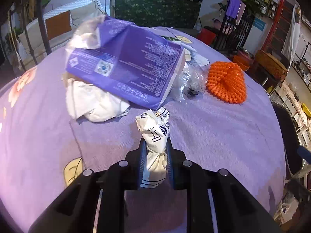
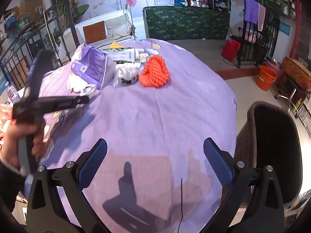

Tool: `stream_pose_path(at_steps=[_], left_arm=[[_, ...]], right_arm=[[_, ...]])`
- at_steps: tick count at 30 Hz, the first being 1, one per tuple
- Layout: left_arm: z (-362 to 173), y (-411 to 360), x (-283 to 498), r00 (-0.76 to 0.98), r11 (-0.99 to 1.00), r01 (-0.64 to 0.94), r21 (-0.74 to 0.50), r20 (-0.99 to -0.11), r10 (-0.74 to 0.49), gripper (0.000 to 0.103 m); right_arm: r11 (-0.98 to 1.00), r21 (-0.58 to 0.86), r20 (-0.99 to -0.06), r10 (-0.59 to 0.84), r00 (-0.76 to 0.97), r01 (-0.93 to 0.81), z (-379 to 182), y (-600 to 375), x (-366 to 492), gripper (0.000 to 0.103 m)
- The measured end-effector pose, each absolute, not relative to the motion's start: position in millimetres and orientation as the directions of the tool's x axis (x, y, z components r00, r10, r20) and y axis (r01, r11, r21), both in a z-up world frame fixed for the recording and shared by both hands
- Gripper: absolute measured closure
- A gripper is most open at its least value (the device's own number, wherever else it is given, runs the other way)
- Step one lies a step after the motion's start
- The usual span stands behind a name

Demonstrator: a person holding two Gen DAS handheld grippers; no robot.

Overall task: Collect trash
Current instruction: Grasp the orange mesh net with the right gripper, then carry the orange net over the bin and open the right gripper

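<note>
My left gripper point(image 1: 155, 145) is shut on a crumpled white printed wrapper point(image 1: 154, 136) and holds it above the purple tablecloth point(image 1: 213, 136). Beyond it lie a purple tissue pack point(image 1: 128, 62), white crumpled paper point(image 1: 93, 101), a clear plastic bag point(image 1: 190, 81) and an orange foam net point(image 1: 226, 81). My right gripper point(image 2: 155, 155) is open and empty over the near part of the cloth point(image 2: 155, 116). In the right wrist view the left gripper point(image 2: 48, 103) shows blurred at the left, with the purple pack point(image 2: 91, 66), clear bag point(image 2: 127, 73) and orange net point(image 2: 154, 71) further back.
A dark wicker bin point(image 2: 276, 145) stands beside the table at the right. Boxes and tubes point(image 2: 126, 53) lie at the table's far edge. An orange bucket point(image 2: 265, 77) and a red container point(image 2: 230, 49) stand on the floor beyond.
</note>
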State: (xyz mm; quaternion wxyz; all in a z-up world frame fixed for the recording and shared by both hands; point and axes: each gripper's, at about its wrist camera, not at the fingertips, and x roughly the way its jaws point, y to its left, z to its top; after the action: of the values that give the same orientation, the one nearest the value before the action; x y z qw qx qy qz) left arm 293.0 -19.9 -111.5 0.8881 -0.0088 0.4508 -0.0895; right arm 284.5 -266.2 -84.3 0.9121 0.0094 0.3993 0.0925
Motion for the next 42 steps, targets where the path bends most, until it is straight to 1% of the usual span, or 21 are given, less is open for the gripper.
stream_pose_path(at_steps=[4, 8, 10, 11, 13, 17, 20, 21, 22, 23, 24, 25, 28, 37, 42], left_arm=[[-101.6, -13.5, 273.2, 0.593, 0.980, 0.146, -0.137, -0.781, -0.198, 0.083], [-93.6, -17.1, 262.8, 0.606, 0.979, 0.155, -0.133, -0.769, -0.201, 0.083], [-93.4, -18.9, 255.5, 0.605, 0.977, 0.160, -0.139, -0.768, -0.208, 0.083], [-93.2, -20.1, 255.1, 0.605, 0.976, 0.160, -0.145, -0.767, -0.213, 0.083], [-92.6, -22.7, 254.4, 0.607, 0.977, 0.158, -0.142, -0.767, -0.210, 0.083], [-94.9, -24.3, 252.8, 0.596, 0.976, 0.159, -0.151, -0.773, -0.217, 0.083], [-97.6, -26.1, 249.8, 0.599, 0.978, 0.162, -0.134, -0.774, -0.205, 0.083], [-98.7, -26.3, 249.3, 0.596, 0.977, 0.162, -0.138, -0.776, -0.208, 0.083], [-100.0, -25.8, 248.9, 0.592, 0.976, 0.162, -0.147, -0.777, -0.215, 0.083], [-100.8, -25.8, 248.7, 0.589, 0.975, 0.162, -0.152, -0.778, -0.220, 0.083], [-101.1, -26.0, 248.1, 0.589, 0.975, 0.162, -0.153, -0.778, -0.220, 0.083], [-100.8, -26.1, 247.0, 0.589, 0.975, 0.163, -0.153, -0.778, -0.220, 0.083], [-99.8, -27.1, 244.5, 0.593, 0.975, 0.164, -0.152, -0.775, -0.221, 0.083], [-94.7, -42.0, 234.8, 0.599, 0.967, 0.197, -0.160, -0.761, -0.248, 0.083], [-88.3, -64.4, 227.2, 0.600, 0.956, 0.251, -0.155, -0.750, -0.279, 0.083]], right_arm=[[0.975, 0.066, -0.735, 0.191, 0.651, -0.211, -84.5, -256.5, 316.0, 0.005], [0.970, 0.051, -0.766, 0.191, 0.613, -0.239, -93.2, -247.1, 363.6, 0.006], [0.972, 0.050, -0.783, 0.180, 0.596, -0.228, -98.3, -245.5, 389.1, 0.011], [0.972, 0.059, -0.792, 0.184, 0.582, -0.227, -100.6, -244.4, 399.2, 0.012], [0.974, 0.076, -0.809, 0.187, 0.558, -0.216, -105.9, -243.6, 420.4, 0.019], [0.980, 0.060, -0.824, 0.155, 0.545, -0.188, -112.9, -240.6, 446.4, 0.023], [0.981, 0.059, -0.830, 0.152, 0.537, -0.186, -116.4, -238.4, 455.9, 0.035], [0.981, 0.053, -0.832, 0.148, 0.534, -0.188, -117.9, -238.0, 457.8, 0.043], [0.981, 0.052, -0.835, 0.146, 0.530, -0.189, -119.9, -238.5, 459.5, 0.055], [0.980, 0.060, -0.835, 0.153, 0.528, -0.189, -120.4, -239.7, 459.4, 0.061], [0.978, 0.085, -0.831, 0.174, 0.528, -0.188, -120.3, -241.9, 457.5, 0.072], [0.976, 0.110, -0.826, 0.195, 0.528, -0.189, -119.9, -243.9, 455.9, 0.077], [0.975, 0.126, -0.807, 0.208, 0.552, -0.182, -116.6, -247.8, 445.9, 0.082], [0.974, 0.178, -0.750, 0.228, 0.621, -0.143, -97.9, -269.6, 400.5, 0.083], [0.981, 0.170, -0.736, 0.186, 0.651, -0.089, -90.1, -294.7, 373.5, 0.083]])
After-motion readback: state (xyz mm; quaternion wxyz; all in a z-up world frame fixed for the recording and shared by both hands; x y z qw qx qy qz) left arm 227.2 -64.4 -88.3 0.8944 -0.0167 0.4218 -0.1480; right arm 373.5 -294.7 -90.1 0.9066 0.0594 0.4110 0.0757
